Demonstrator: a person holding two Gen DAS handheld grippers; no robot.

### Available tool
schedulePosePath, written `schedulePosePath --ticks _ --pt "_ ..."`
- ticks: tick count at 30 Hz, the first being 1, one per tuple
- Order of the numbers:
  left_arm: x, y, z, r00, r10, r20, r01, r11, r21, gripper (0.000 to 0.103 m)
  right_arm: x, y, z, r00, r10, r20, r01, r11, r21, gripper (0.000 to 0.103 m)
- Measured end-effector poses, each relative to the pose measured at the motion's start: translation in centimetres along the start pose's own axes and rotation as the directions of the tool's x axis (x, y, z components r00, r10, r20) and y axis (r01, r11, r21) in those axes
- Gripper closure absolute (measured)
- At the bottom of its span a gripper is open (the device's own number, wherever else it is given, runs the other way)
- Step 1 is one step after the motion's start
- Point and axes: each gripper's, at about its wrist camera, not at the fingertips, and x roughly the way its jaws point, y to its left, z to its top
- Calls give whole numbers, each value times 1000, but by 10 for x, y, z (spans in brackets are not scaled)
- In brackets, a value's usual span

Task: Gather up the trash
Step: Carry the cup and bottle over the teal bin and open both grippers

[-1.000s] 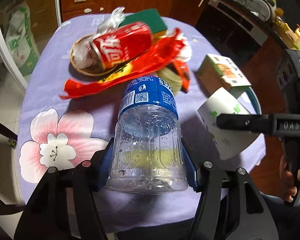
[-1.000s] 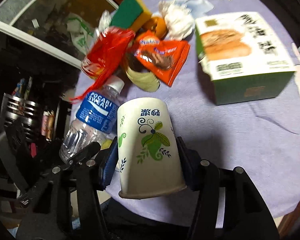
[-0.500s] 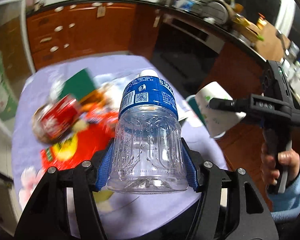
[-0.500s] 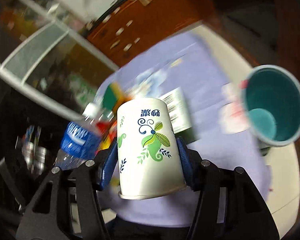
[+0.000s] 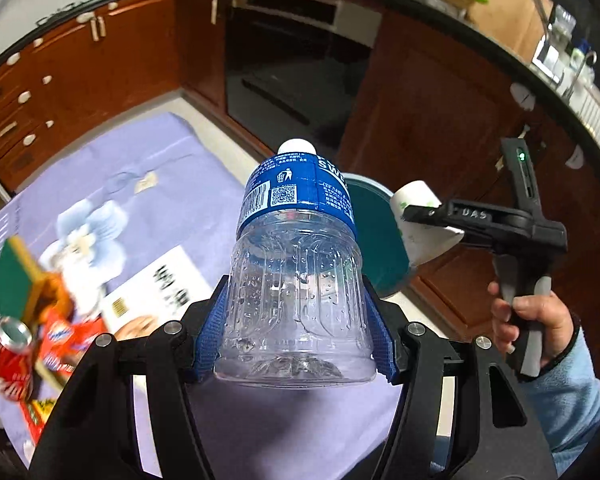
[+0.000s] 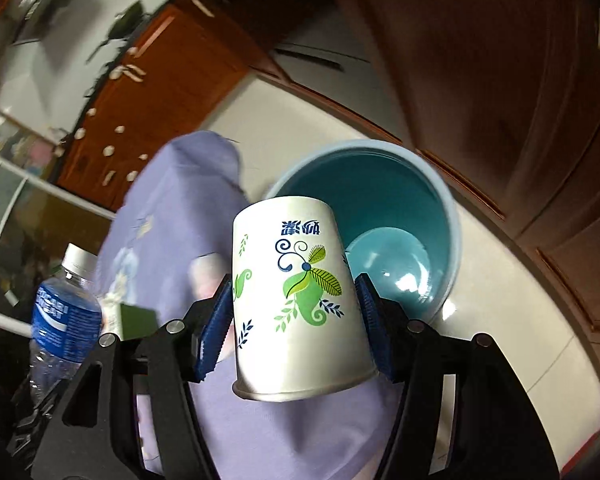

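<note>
Left wrist view: the left gripper [image 5: 296,340] was clamped on a clear plastic bottle [image 5: 296,280], its blue pads pressed against both sides of the lower body, the white cap pointing away from the camera. Beyond the bottle and to its right stood a teal bin [image 5: 374,240], largely hidden behind the bottle. Only this view showed the right gripper [image 5: 424,216] from outside, held by the person's hand [image 5: 532,320] and closed on a paper cup [image 5: 420,224] near the bin's rim. It alone also showed the litter left on the lavender tablecloth [image 5: 160,184] to the left gripper's left: a red can [image 5: 10,356], a green sponge [image 5: 14,280], red wrappers [image 5: 60,340] and a printed box [image 5: 156,292], all blurred. Right wrist view: the right gripper [image 6: 296,324] gripped the paper cup [image 6: 296,304], mouth toward the camera and base away. Only here was the teal bin's [image 6: 380,200] interior exposed, just beyond the cup and to its right. The bottle [image 6: 64,312] appeared at far left.
</note>
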Motion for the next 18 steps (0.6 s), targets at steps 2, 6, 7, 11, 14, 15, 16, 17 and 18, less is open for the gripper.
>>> schedulePosePath --ticks 2,6,7,11,14,15,16,17,18 --pt "20 -7 9 999 -8 -35 8 1000 15 41 14 -13 5 999 -15 -29 15 1000 22 42" --pt "51 -22 20 997 -13 -83 16 999 41 41 30 -33 10 997 -22 -72 26 998 59 39" --pt "58 -25 23 996 -16 -92 20 999 44 41 30 -38 9 997 -21 -76 26 998 64 38" --pt "77 -34 26 992 -23 -121 31 997 64 41 28 -47 12 997 -28 -72 34 997 76 33" --pt "93 -40 30 989 -26 -145 38 996 78 41 18 -53 14 998 -35 -57 40 995 91 27" --pt "95 -40 29 988 -28 -151 41 996 81 41 15 -54 14 998 -38 -48 43 994 98 25" --pt "100 -41 30 987 -29 -159 43 995 87 41 12 -56 15 998 -45 -41 49 993 105 22" --pt "108 -44 30 984 -30 -173 46 994 95 41 9 -60 14 998 -50 -35 54 992 113 20" --pt "113 -46 31 983 -30 -184 49 994 98 41 6 -62 15 998 -53 -29 56 991 123 19"
